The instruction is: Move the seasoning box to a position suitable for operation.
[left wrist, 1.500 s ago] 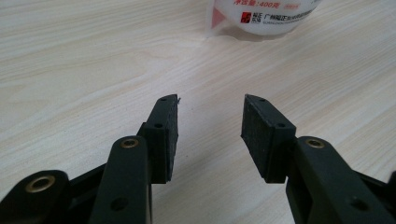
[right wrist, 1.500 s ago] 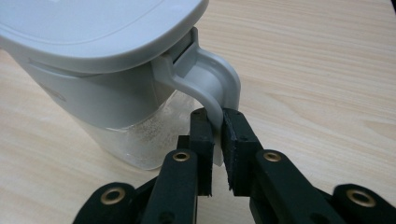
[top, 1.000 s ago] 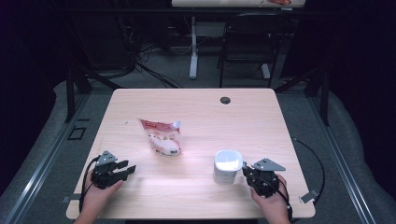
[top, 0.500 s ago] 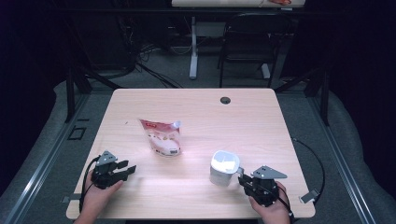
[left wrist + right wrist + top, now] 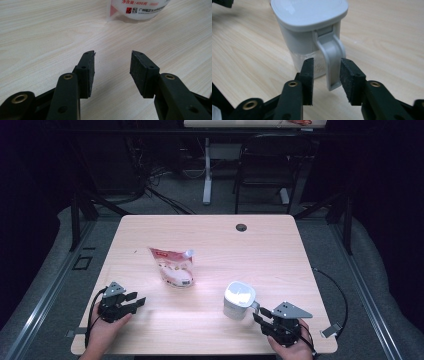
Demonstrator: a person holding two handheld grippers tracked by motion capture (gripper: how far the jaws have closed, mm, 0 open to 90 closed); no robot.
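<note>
My left hand (image 5: pixel 106 330) sits around 7 o'clock on the table, holding the left gripper (image 5: pixel 134 300) low and level, pointing toward 2 o'clock. Its jaws are spread apart, nothing between the pads (image 5: pixel 88 72). My right hand (image 5: pixel 287 344) is down at 5 o'clock with the right gripper (image 5: pixel 259 312) aimed toward 10 o'clock. Its jaws have just been opening, and the pads (image 5: pixel 308 77) aren't pressing on anything now.
</note>
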